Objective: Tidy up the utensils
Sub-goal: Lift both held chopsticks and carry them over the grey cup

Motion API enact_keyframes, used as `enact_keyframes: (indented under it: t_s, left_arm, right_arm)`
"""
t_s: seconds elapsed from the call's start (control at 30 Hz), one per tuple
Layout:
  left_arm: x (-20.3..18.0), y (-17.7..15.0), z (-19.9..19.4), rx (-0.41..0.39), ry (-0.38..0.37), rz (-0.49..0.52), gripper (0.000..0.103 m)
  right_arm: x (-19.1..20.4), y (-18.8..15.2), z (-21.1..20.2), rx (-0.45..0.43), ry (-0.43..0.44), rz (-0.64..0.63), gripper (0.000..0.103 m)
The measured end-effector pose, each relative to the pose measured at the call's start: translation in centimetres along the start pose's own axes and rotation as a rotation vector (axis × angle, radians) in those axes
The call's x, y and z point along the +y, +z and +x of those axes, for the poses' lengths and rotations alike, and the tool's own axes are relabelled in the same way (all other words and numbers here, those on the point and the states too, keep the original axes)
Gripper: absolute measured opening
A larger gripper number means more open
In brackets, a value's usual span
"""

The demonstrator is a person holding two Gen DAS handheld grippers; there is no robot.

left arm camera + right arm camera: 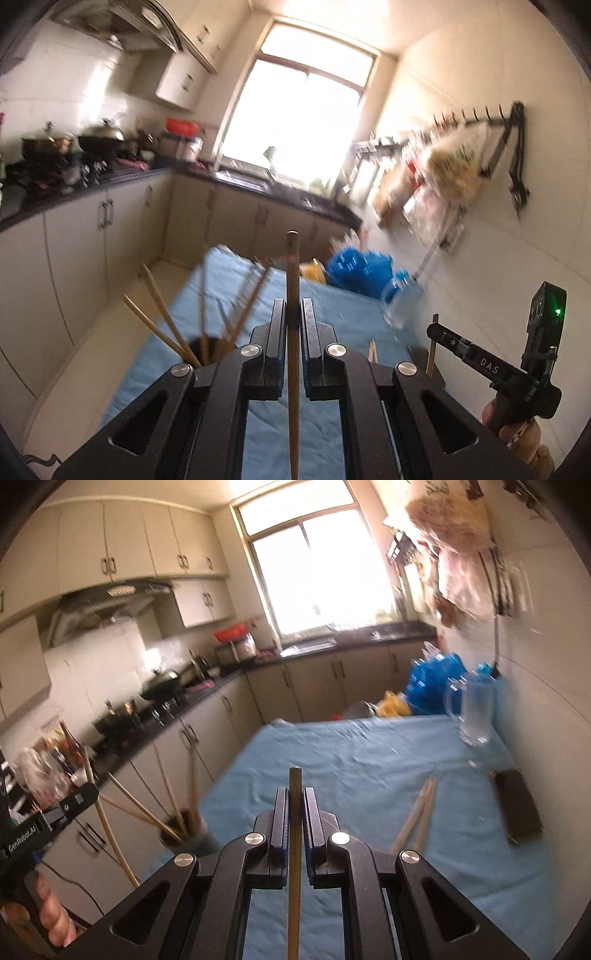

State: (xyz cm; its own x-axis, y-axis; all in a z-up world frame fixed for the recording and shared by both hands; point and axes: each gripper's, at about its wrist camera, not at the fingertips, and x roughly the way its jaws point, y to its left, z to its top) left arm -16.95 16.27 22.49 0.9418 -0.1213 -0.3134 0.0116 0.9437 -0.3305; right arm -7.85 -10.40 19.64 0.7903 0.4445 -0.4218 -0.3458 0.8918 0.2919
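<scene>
left black two-finger gripper (293,321) clamped on upright brown wooden chopstick (292,280), above blue tablecloth (332,306). right black gripper (294,806) likewise pinched thin olive chopstick (294,786). other wooden chopsticks (166,805) leaned in dark round holder (188,836) w/ two loose pale chopsticks (419,816) on cloth nearby.

Each camera sits just behind its gripper, looking forward along the fingers, low over the blue-clothed worktop (332,314) toward the window (317,572). Both views share the chopstick holder (205,349), left of each gripper.
</scene>
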Motion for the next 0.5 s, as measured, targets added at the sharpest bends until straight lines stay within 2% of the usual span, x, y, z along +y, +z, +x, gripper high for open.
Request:
enact_keyframes:
  t_s: [0.23,0.5]
  left_arm:
    - [3.3,3.6,0.2,-0.112,0.072,-0.028,0.007]
    - [5.2,5.9,3.9,-0.161,0.126,-0.045,0.007]
  right_arm:
    - [5.2,3.2,4.0,-0.084,0.110,0.024,0.007]
    - [10.4,5.7,9.4,-0.200,0.188,0.052,0.007]
